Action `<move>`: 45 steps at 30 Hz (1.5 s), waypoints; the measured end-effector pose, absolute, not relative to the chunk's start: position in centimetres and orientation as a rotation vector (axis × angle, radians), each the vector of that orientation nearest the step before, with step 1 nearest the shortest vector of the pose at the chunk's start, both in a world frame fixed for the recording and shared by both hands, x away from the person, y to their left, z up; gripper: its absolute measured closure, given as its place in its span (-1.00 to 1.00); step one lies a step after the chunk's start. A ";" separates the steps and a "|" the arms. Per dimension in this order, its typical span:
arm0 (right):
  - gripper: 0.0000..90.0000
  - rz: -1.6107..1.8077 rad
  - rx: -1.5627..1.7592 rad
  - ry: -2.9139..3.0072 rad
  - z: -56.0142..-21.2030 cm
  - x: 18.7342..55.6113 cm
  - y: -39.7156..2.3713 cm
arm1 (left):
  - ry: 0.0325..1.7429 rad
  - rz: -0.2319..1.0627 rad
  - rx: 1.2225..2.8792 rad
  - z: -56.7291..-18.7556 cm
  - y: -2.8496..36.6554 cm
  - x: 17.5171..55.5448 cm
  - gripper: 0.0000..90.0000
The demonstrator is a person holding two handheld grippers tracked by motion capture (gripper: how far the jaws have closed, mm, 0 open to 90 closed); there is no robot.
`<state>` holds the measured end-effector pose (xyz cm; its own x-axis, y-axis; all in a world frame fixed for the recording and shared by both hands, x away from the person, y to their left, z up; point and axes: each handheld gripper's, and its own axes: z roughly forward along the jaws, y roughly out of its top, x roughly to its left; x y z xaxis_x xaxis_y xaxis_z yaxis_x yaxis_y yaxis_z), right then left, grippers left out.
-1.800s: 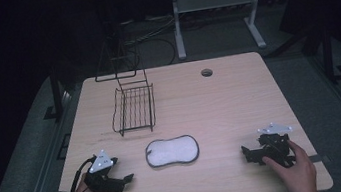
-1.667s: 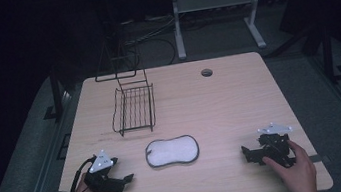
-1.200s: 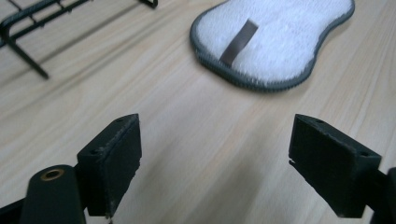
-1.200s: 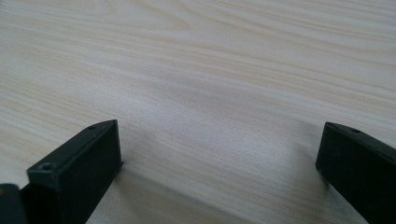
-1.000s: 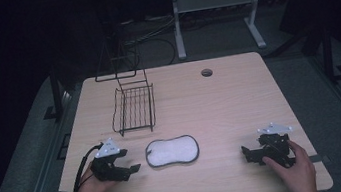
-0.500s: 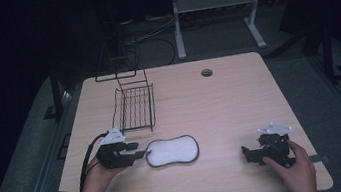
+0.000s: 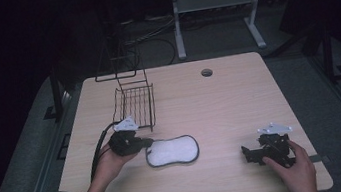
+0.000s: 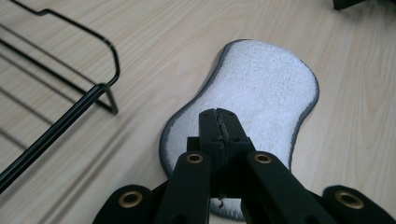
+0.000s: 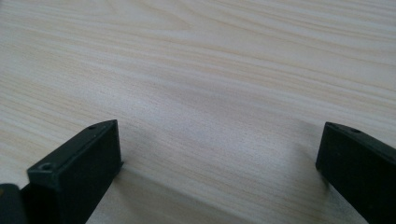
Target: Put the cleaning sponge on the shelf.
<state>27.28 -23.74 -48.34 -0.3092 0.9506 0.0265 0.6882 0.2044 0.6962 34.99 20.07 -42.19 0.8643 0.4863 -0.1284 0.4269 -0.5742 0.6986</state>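
I had my left gripper (image 7: 141, 143) at the near-left end of the white sponge pad (image 7: 172, 151), its jaws pressed together above that end, probably lined up for a grab. The pad lay flat on the table (image 7: 239, 96), just nearer me than the wire rack (image 7: 135, 106). My right gripper (image 7: 251, 153) rested well to the pad's right, jaws spread wide over bare wood, seemingly parked out of the way.

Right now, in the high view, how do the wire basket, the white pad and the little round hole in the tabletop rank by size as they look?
Largest to smallest, as they look:
1. Wire basket, though it sits farther back than the pad.
2. White pad, not far behind the basket.
3. Round hole, by far the smallest.
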 end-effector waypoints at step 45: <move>-1.00 0.865 1.524 2.077 -48.3 27.3 -23.7 | 0.769 0.055 2.310 -44.4 22.0 32.5 0.99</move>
